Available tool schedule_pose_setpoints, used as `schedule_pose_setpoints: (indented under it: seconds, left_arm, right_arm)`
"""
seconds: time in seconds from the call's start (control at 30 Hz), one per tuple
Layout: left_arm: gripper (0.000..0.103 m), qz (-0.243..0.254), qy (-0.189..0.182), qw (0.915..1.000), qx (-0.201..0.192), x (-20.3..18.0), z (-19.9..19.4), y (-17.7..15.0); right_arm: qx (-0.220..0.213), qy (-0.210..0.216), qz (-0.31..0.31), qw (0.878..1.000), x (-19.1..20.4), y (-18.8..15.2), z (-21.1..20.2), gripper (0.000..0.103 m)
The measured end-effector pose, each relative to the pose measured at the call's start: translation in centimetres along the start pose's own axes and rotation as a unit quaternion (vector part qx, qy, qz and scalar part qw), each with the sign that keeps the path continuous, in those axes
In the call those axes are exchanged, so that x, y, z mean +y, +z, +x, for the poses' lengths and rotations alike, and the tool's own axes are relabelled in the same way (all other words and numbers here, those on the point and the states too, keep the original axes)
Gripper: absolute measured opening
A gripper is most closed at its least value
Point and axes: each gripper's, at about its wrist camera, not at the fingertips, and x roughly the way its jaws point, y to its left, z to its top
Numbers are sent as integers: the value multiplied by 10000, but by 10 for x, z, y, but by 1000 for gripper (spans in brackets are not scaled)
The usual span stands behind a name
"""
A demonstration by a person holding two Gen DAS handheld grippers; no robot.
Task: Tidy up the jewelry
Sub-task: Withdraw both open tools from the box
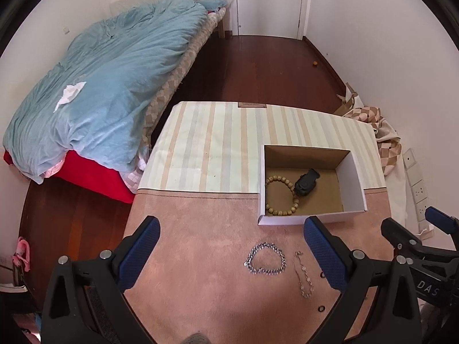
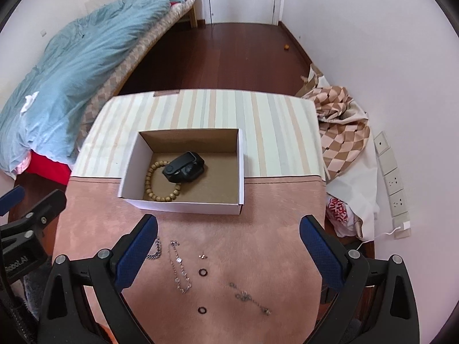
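Box (image 2: 183,206), white card, open-topped, on pink cloth (image 2: 258,200): held wooden bead bracelet (image 2: 160,180) and black watch (image 2: 183,167). Loose on cloth at 6 o'clock of box: chunky silver chain (image 1: 265,262), thin chain (image 2: 179,266), two dark rings (image 2: 202,271). Left gripper (image 1: 231,249) and right gripper (image 2: 228,246): fingers spread wide, empty.

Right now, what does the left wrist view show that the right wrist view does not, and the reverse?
Only the left wrist view shows the whole thick silver chain bracelet. Only the right wrist view shows the small stud, the dark charm chain and both black rings. Both show the cardboard box holding the wooden bead bracelet and black device, plus the thin silver chain.
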Motion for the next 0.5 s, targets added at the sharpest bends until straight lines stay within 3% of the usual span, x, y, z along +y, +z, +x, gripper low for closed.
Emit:
schedule_pose_setpoints:
  seconds: [0.3,0.5]
  left_arm:
    - [102,38,-31,9994,-332,4,-44,-12]
    - [102,-13,-34,9990,-440,8,-56,-24]
  right_arm:
    - [-420,16,101,9991,-1,-16,-55,100]
    - [-492,117,161,9986,0,-28,-68,100]
